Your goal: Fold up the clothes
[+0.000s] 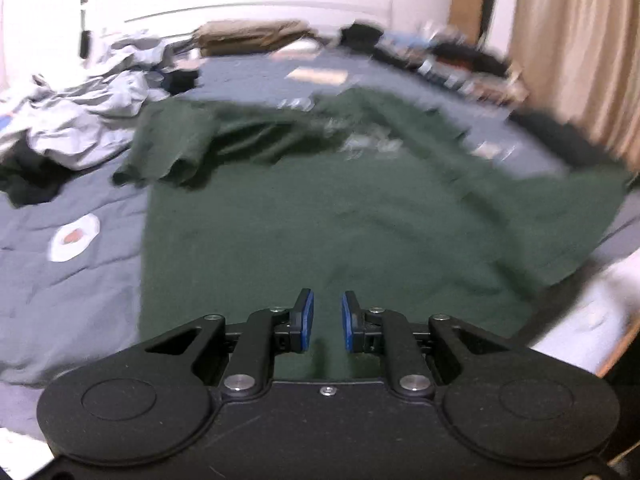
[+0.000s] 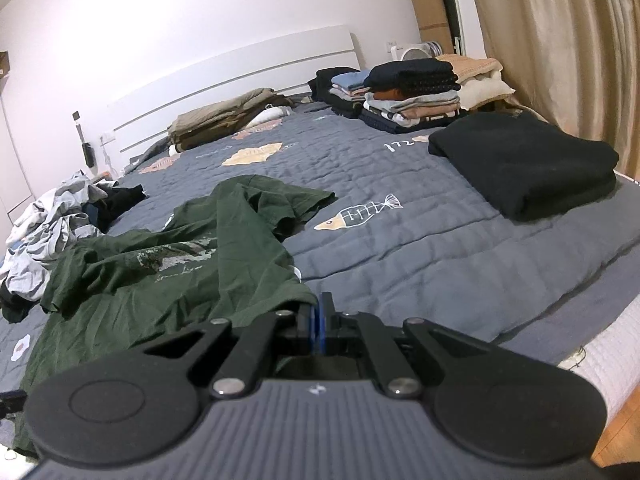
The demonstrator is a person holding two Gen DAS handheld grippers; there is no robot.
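My right gripper (image 2: 319, 320) angles down at the bed edge, pads pressed together on the green T-shirt's (image 2: 160, 280) hem. My left gripper (image 1: 327, 320) hovers above the spread shirt (narrow gap, nothing between). Folded black garment (image 2: 524, 164) lies right.

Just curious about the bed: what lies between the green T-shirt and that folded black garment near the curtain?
In the right wrist view, only bare grey quilt with a printed fish-skeleton separates the green T-shirt from the folded black garment.
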